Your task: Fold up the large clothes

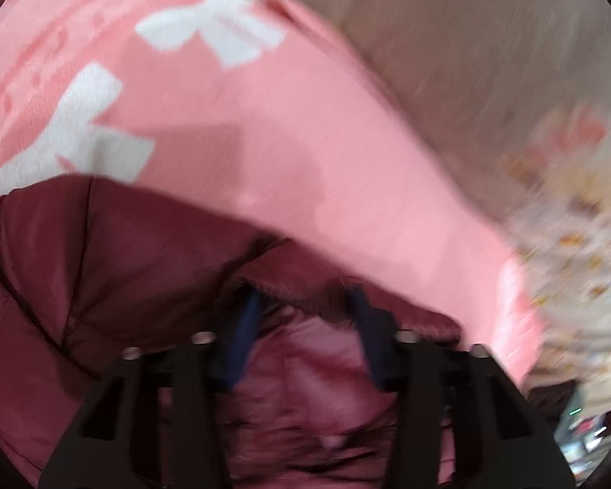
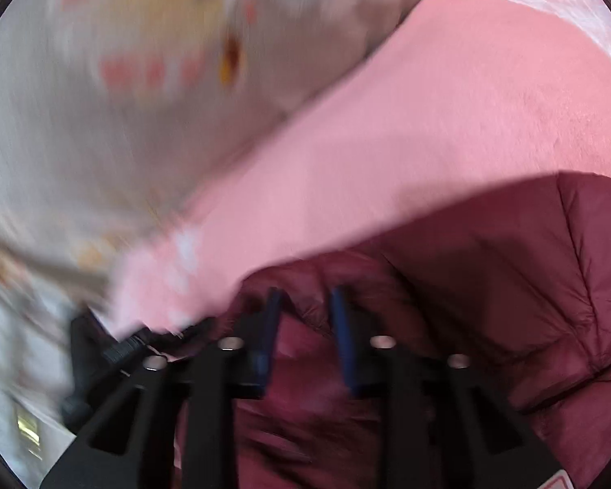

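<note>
Maroon quilted jacket (image 1: 114, 252) bunched between both hand-held grippers' fingers.

**A bedroom at home**

A pink blanket (image 1: 264, 130) with white shapes covers what looks like a bed, and a maroon quilted jacket (image 2: 489, 269) lies on it. Beside the blanket lies pale bedding (image 2: 102, 102) with a blurred flower-like print. Soft household textiles fill both views; the rest is too blurred to tell.

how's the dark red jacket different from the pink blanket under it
The jacket is dark maroon, shiny and stitched in quilted panels; the pink blanket is matte, fuzzy and carries white shapes. The jacket is bunched up between both grippers' fingers; the blanket lies spread flat beneath it. Both are soft fabric.
</note>
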The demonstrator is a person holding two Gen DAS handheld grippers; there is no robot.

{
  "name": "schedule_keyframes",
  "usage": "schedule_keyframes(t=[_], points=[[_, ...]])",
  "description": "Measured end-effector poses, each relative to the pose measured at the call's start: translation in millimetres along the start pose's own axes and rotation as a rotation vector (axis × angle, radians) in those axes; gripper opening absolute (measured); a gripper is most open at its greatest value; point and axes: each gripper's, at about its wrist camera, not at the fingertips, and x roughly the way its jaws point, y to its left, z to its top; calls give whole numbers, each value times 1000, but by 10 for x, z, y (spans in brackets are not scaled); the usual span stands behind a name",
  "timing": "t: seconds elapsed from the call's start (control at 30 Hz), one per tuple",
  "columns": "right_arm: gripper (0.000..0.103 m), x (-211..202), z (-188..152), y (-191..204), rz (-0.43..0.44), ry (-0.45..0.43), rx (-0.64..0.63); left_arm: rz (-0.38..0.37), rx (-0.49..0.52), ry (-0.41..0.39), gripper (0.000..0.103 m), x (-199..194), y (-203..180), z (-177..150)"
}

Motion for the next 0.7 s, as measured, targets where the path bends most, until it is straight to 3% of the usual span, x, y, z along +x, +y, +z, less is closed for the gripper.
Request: schedule_keyframes(t=[0.07,0.2,0.33,0.47,0.53,0.7], points=[[0,91,-109,-29,-122,17,-102,66,107,-8,27,60,-7,-79],[0,16,-160,-31,-148,-2,-191,137,295,-61,26,36,-88,-272],[0,110,-261,213,-291,-49,-366,191,452,-160,27,58,-178,-498],[0,243,-478,458,-497,-141,-563,223,509,-258,27,98,-197,-656],[0,269,-506,490,-542,-152,-597,256,535,-290,28,128,-238,-688],[0,230,-487,440,-536,-155,-591,268,533,-309,29,143,-254,-651]])
